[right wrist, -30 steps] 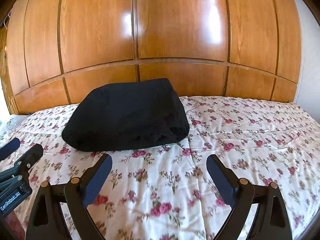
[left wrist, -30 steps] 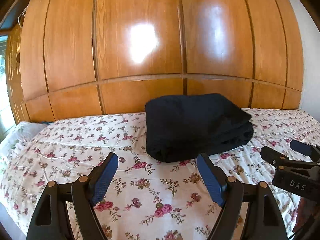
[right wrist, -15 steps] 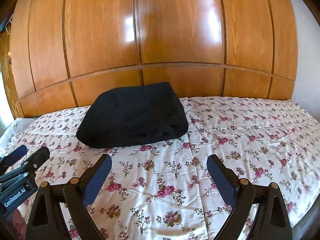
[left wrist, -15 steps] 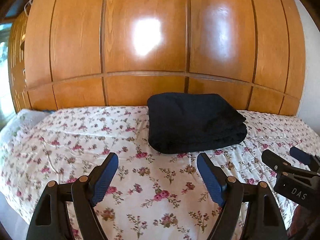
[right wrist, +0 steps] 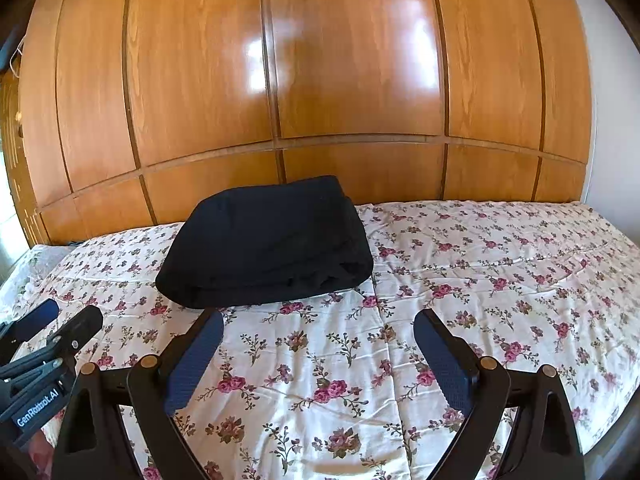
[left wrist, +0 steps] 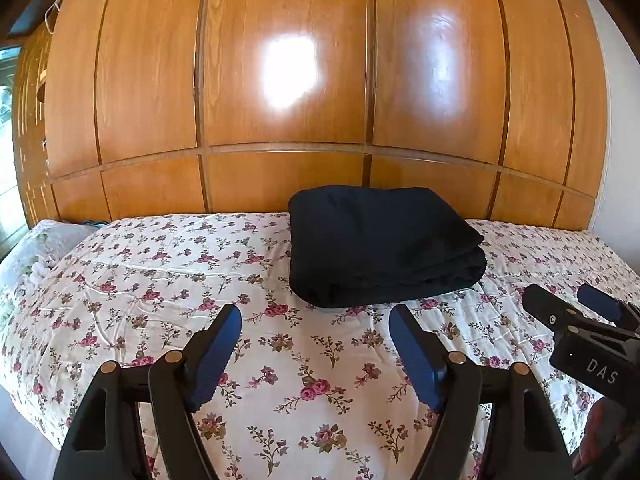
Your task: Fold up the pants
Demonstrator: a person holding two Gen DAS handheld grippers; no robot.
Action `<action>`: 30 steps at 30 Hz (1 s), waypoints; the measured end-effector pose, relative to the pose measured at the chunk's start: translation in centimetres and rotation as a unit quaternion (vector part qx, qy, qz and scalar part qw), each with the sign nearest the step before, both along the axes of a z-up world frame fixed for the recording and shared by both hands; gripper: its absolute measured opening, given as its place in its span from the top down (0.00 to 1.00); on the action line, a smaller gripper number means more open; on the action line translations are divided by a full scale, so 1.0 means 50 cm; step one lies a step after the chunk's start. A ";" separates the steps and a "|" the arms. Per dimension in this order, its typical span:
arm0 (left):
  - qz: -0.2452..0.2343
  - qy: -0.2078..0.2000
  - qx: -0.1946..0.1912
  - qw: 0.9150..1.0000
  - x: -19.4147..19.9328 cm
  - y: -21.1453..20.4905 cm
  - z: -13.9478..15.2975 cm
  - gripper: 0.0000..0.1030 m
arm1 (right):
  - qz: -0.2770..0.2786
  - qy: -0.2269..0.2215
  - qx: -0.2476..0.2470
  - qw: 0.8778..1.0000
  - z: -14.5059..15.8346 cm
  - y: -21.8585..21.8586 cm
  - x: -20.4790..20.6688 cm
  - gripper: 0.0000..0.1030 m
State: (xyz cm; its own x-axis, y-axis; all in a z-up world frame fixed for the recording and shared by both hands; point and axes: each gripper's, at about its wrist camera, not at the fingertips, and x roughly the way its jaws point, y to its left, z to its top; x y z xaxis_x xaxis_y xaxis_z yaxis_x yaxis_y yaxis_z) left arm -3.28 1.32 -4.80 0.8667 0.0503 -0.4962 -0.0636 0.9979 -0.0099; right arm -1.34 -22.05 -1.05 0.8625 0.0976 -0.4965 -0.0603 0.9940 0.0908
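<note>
The black pants lie folded into a thick rectangular bundle at the back of the bed, near the wooden wall; the right wrist view shows the pants left of centre. My left gripper hovers over the bedspread in front of the bundle, apart from it, its jaws closing slightly with nothing between them. My right gripper is open and empty, just short of the bundle's front edge. Each gripper shows in the other's view: the right gripper at the right edge, the left gripper at the left edge.
A white bedspread with pink flowers covers the bed. A glossy wooden panelled wall stands right behind it. A pillow lies at the bed's left end. A white wall rises at the right.
Both grippers have drawn back and up from the folded pants, which look smaller and farther away. More of the bedspread shows in front. Both have nothing between their jaws.
</note>
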 end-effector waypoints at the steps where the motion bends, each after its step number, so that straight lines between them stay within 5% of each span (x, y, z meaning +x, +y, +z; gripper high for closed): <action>1: -0.001 0.000 0.000 1.000 0.000 0.000 0.000 0.25 | 0.000 0.000 0.000 1.000 0.000 0.000 0.000 0.06; 30: -0.003 0.032 -0.007 0.999 0.014 0.003 -0.018 0.31 | 0.003 0.008 0.002 1.000 -0.008 0.007 0.003 0.06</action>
